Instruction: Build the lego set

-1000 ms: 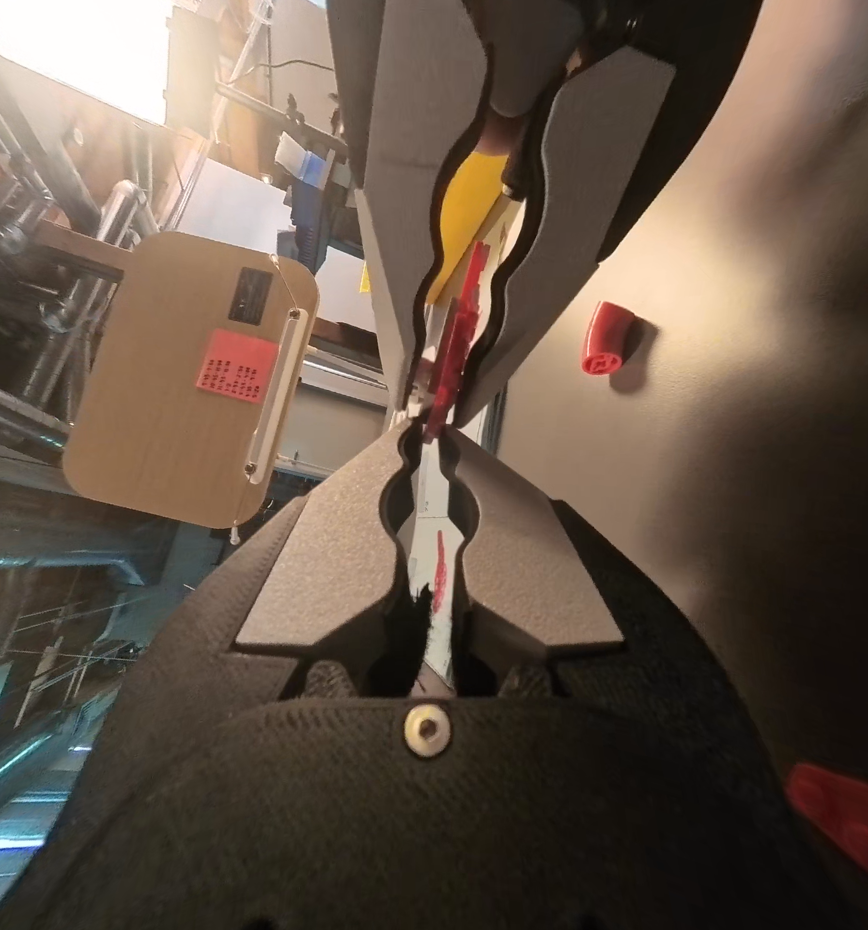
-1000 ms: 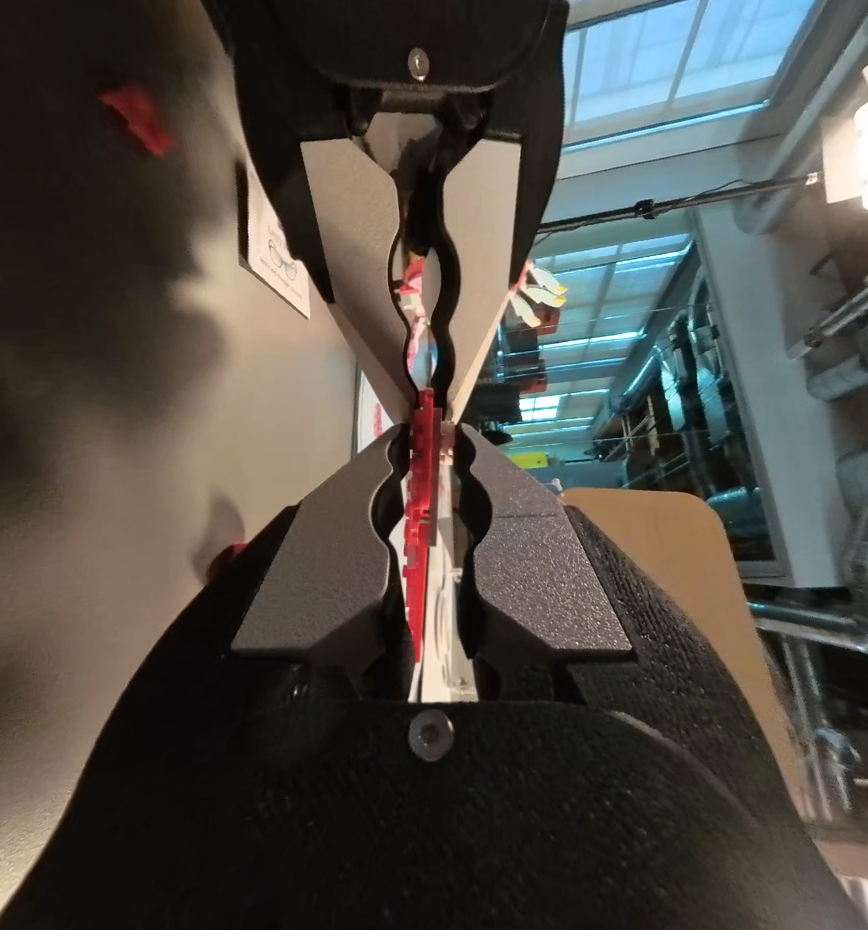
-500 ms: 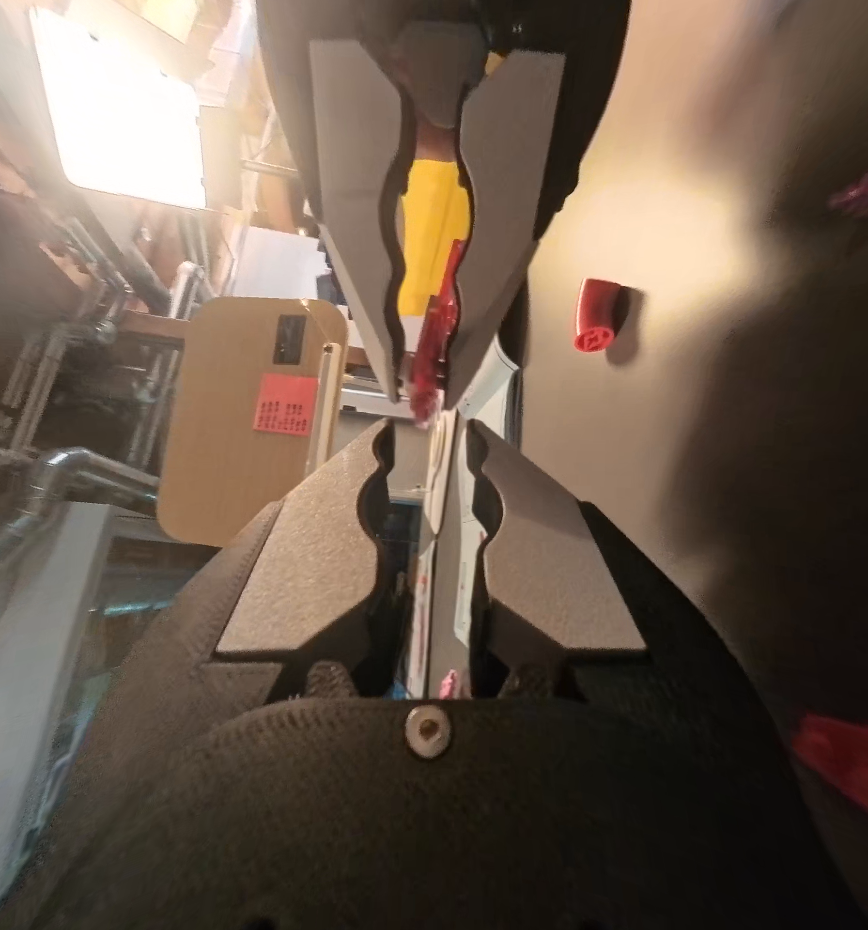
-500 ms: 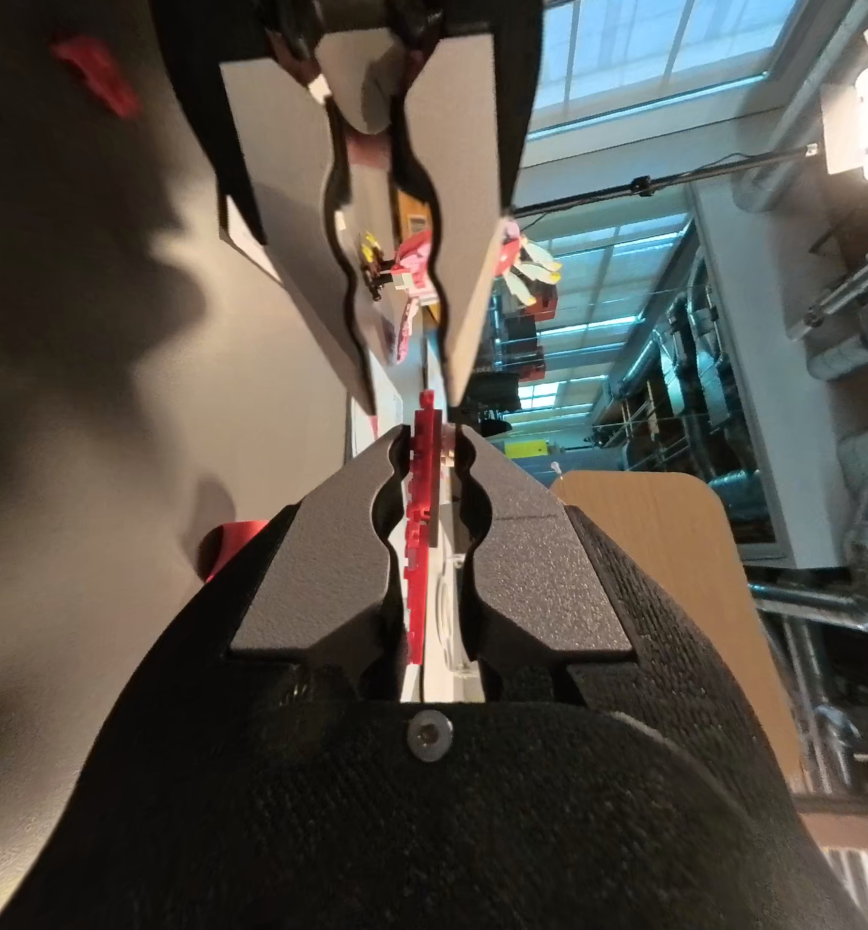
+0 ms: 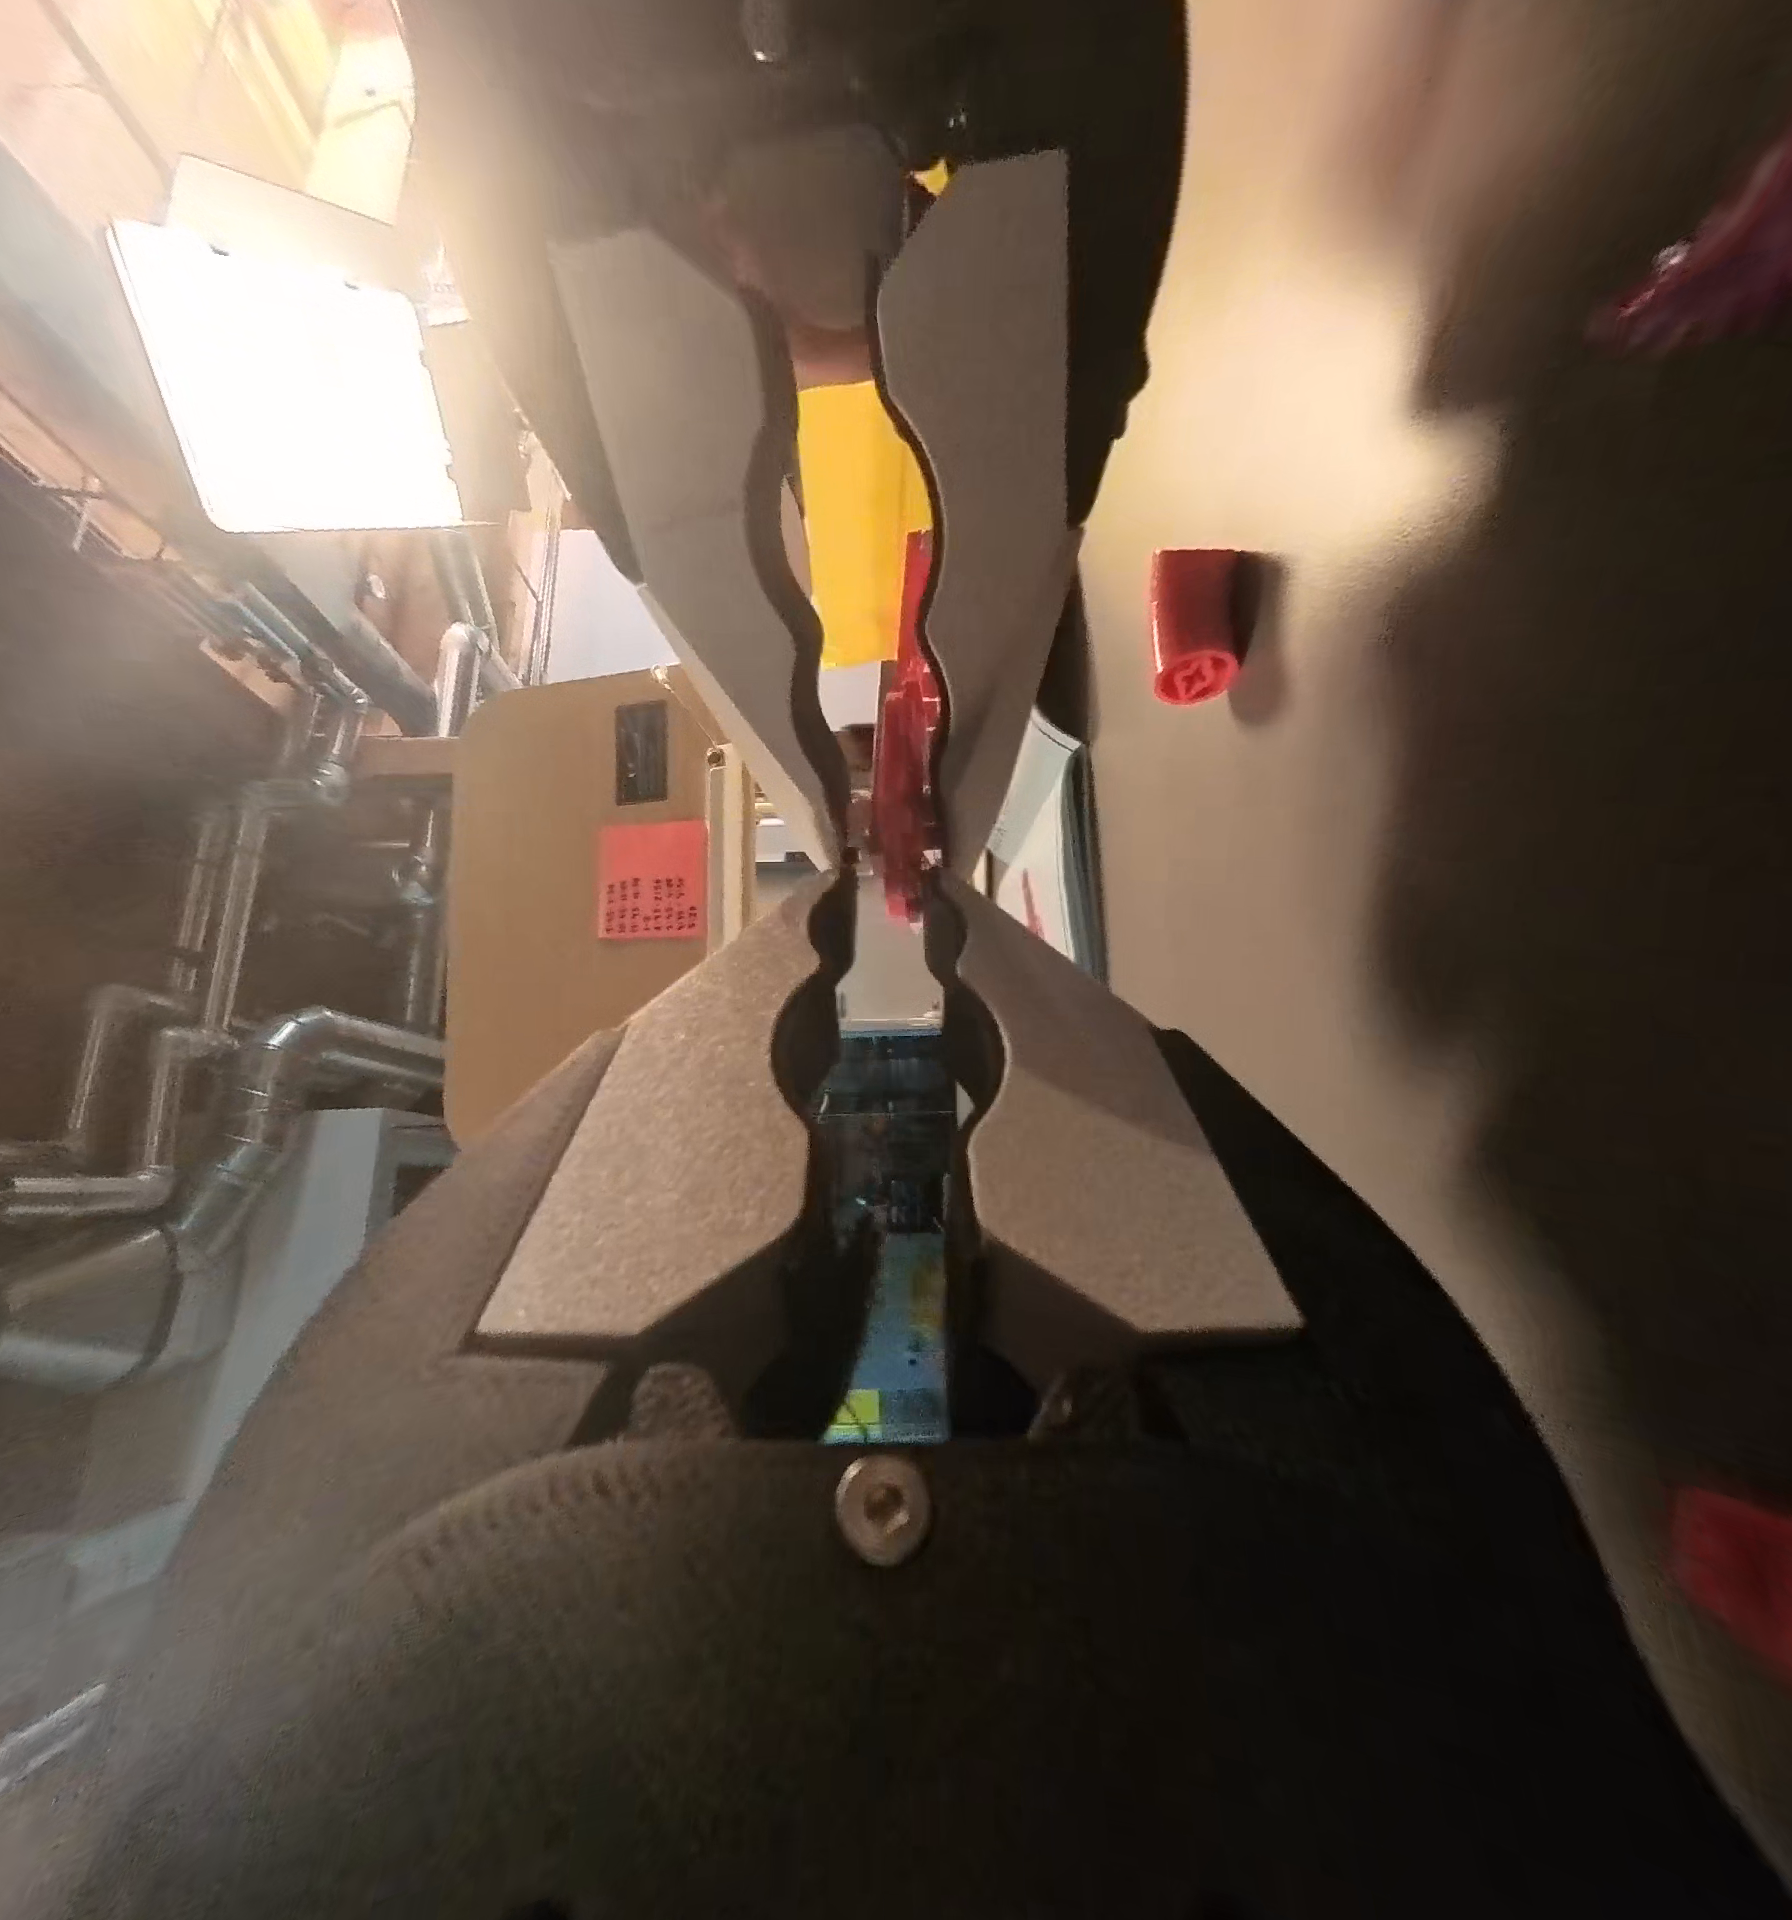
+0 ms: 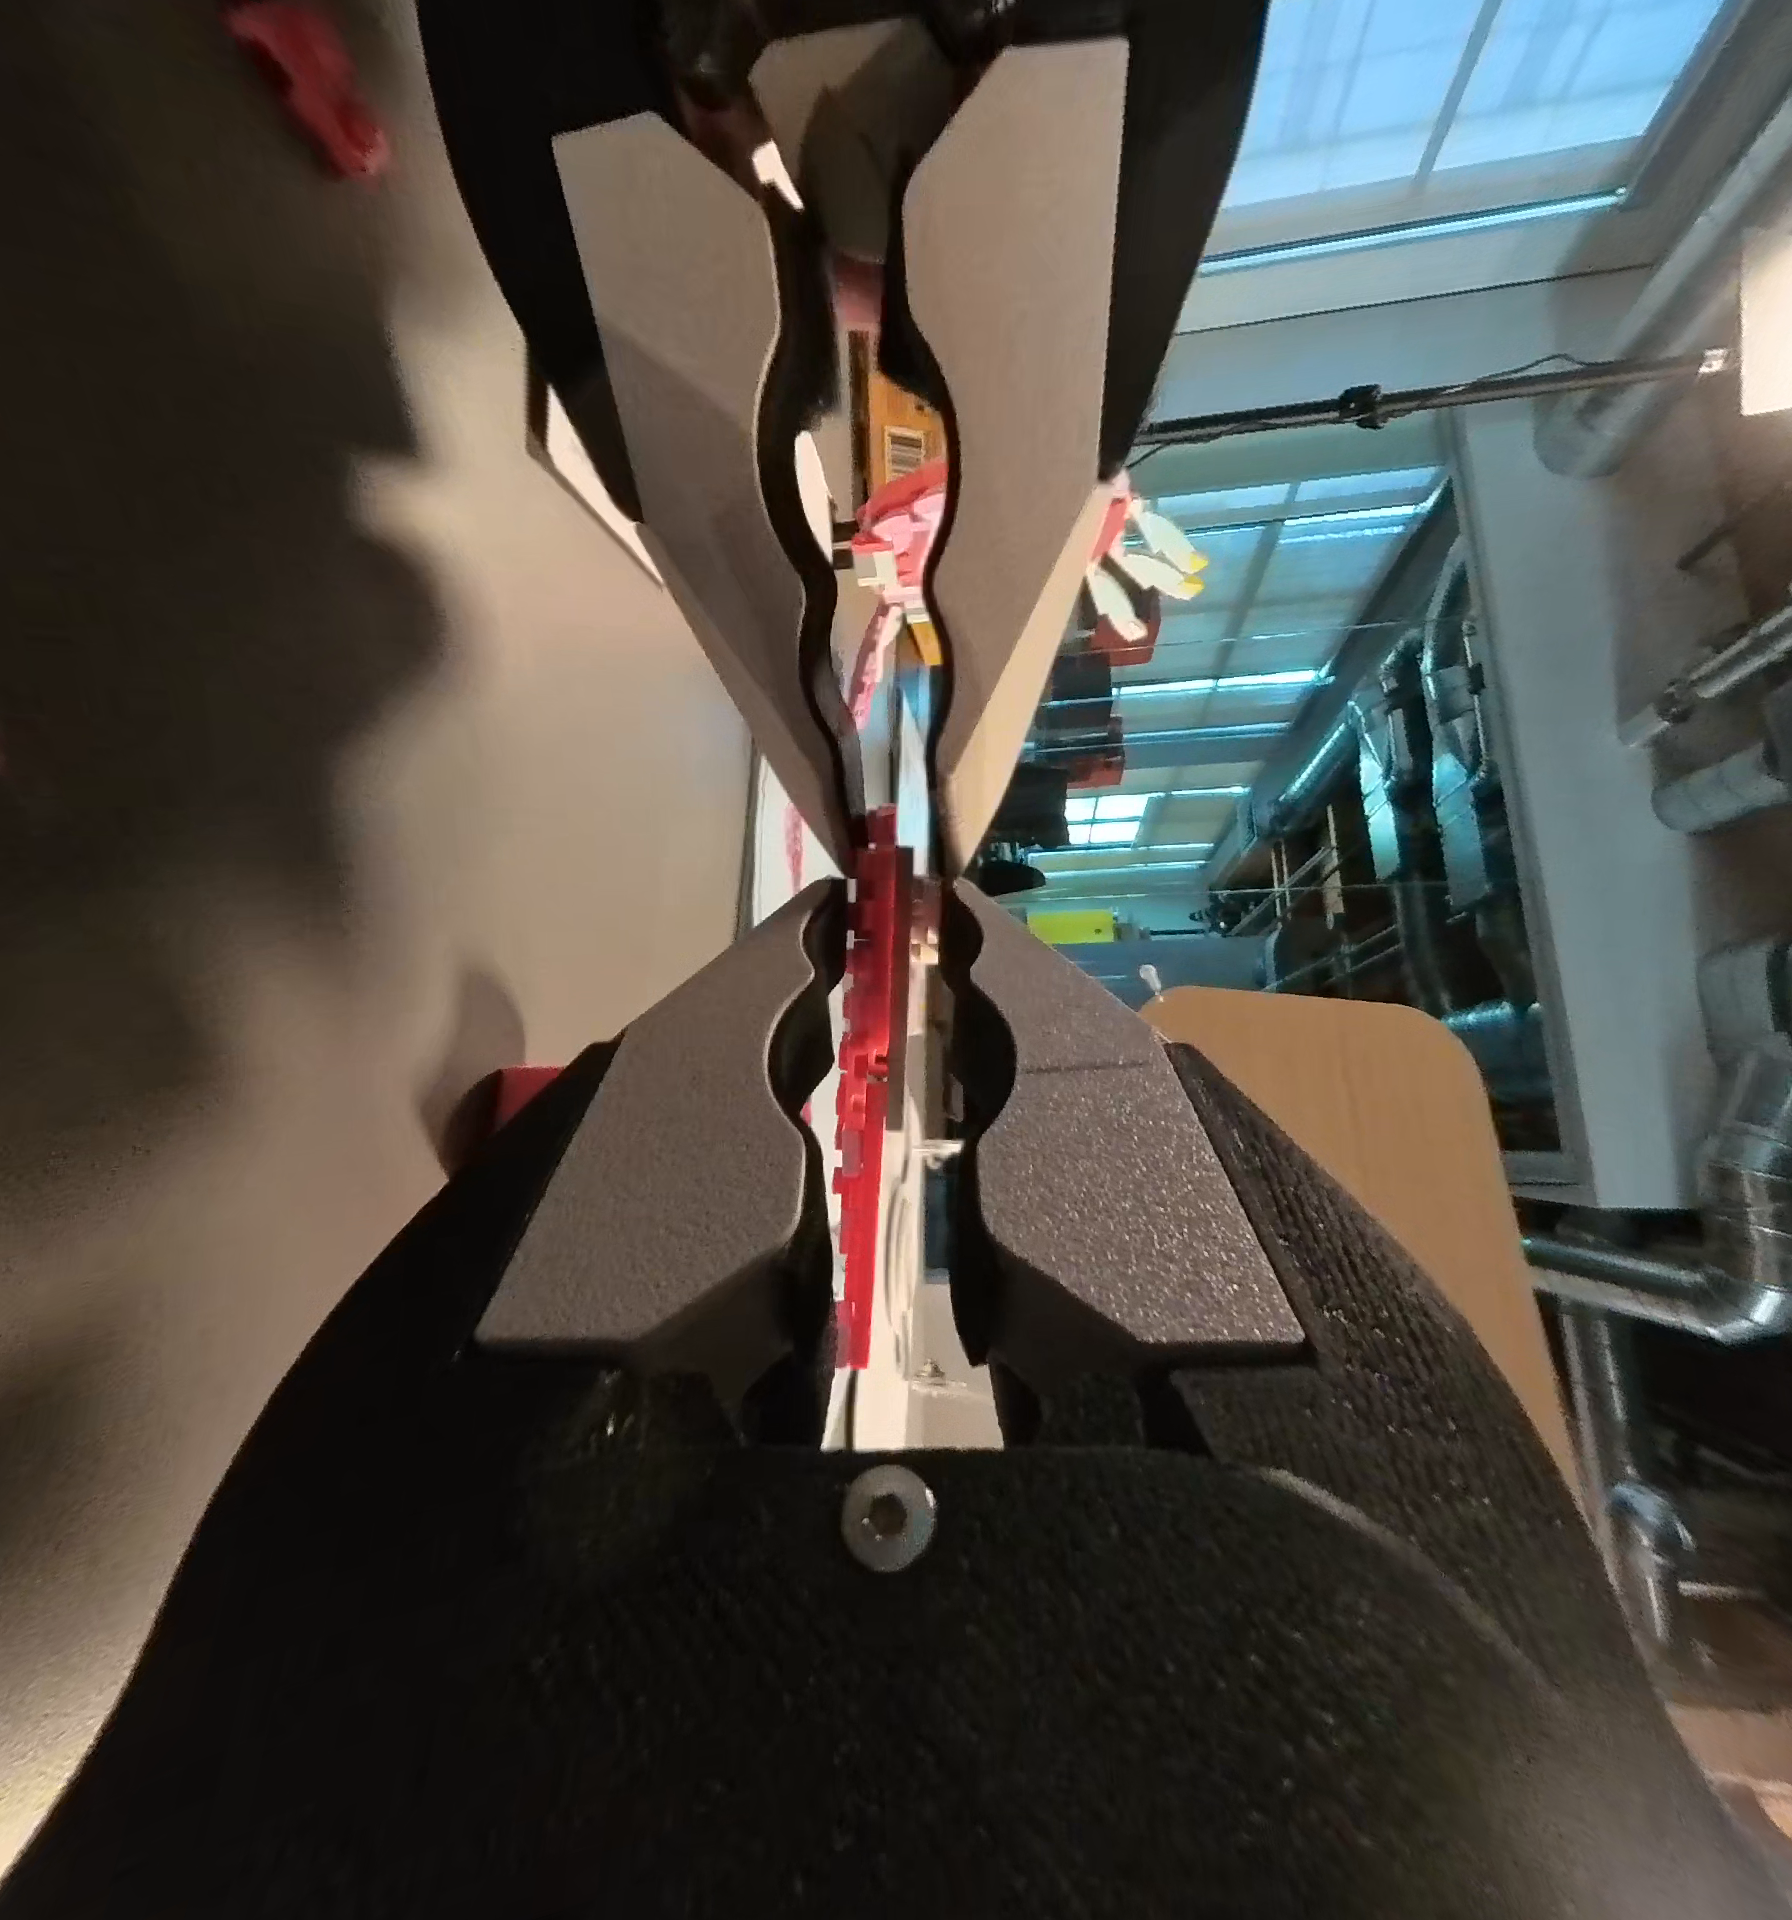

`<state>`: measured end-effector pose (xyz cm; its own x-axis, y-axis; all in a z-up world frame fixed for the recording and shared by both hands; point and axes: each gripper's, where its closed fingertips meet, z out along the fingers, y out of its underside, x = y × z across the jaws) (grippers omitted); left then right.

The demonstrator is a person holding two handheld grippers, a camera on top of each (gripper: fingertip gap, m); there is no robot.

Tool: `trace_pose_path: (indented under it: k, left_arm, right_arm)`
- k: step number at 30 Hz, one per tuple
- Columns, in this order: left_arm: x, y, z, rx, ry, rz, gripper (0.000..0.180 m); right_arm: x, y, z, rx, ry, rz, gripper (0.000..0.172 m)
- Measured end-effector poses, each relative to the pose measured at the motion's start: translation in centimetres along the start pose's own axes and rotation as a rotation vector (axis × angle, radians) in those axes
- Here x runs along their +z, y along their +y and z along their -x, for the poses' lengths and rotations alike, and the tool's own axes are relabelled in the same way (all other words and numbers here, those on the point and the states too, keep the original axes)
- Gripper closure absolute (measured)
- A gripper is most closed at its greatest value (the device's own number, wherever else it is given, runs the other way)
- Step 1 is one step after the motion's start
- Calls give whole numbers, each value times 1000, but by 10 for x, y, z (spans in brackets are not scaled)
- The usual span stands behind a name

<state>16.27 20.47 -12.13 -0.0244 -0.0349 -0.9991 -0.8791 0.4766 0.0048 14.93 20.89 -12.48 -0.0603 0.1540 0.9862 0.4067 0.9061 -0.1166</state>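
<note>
At centre of left wrist view, left gripper [image 5: 887, 883] parted, gripping nothing; red brick piece [image 5: 907, 774] pokes between its tips from right gripper above. Red cylinder [image 5: 1195, 623] lies right, on table [image 5: 1318, 436].

At centre of right wrist view, right gripper [image 6: 897, 894] clenched on red brick piece [image 6: 876, 997]; left gripper's fingers [image 6: 1017, 582] point down from top, tips beside it.

Left gripper [image 5: 890, 883] jaws off red brick piece [image 5: 907, 769].

Right gripper [image 6: 897, 894]: matt, grainy grey finger faces, black knit-textured body. Red brick piece [image 6: 876, 997]: glossy studded plastic, clamped between them. Beside it, a board [image 6: 1391, 1081] of smooth pale wood grain. Beyond the board, shiny metal pipes [image 6: 1744, 1288].
</note>
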Motion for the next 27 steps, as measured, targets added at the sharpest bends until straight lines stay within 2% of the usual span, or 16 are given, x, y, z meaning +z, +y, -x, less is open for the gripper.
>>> trace_pose_path:
  k: [11,27]
  left_arm:
    - [-1,1,5,-104,21,-10,174]
    - [-3,2,13,-235,-9,-36,174]
  right_arm:
    - [-2,-3,-8,73,34,-32,156]
    - [-5,-3,-14,124,46,-50,144]
